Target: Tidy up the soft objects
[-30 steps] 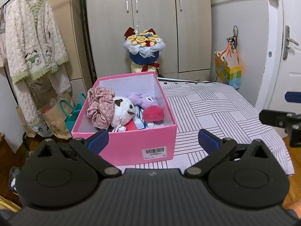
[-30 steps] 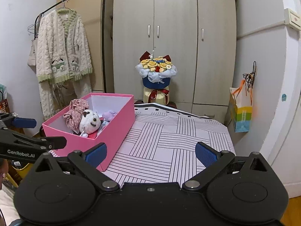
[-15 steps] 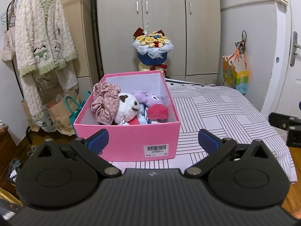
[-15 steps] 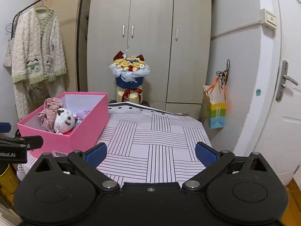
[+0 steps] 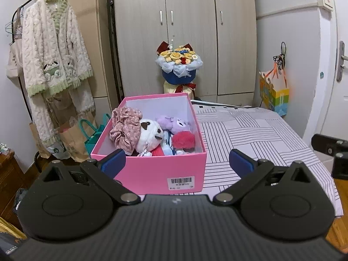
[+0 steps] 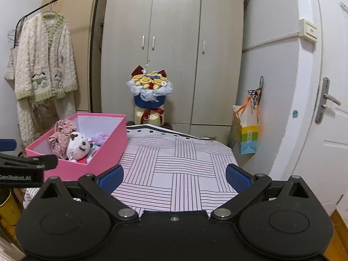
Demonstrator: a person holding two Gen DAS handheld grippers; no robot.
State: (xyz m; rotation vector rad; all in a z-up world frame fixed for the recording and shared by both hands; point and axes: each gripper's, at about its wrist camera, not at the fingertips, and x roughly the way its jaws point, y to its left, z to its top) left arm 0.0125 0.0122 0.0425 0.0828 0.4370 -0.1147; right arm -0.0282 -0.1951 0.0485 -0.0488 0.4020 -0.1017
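A pink box (image 5: 150,171) stands at the left near corner of a striped bed (image 5: 250,134). Inside lie a floral scrunchie (image 5: 125,128), a white plush (image 5: 151,136), a purple plush (image 5: 174,122) and a red pompom (image 5: 183,140). My left gripper (image 5: 177,165) hovers open just in front of the box, nothing between its fingers. In the right wrist view the box (image 6: 102,152) sits to the left, and my right gripper (image 6: 174,177) is open above the bare bedspread (image 6: 180,163). The scrunchie (image 6: 62,137) and white plush (image 6: 78,146) show there too.
A flower bouquet (image 5: 178,65) stands beyond the bed before a wardrobe (image 5: 184,32). A fluffy cardigan (image 5: 52,61) hangs on a rack at left, paper bags (image 5: 71,139) below it. A colourful bag (image 5: 274,91) hangs on the right wall near a door (image 6: 330,108).
Both grippers have pulled back and risen a little, so the box and bed look smaller and lower. The right view has swung leftward again. Both stay open; the box's contents have not moved.
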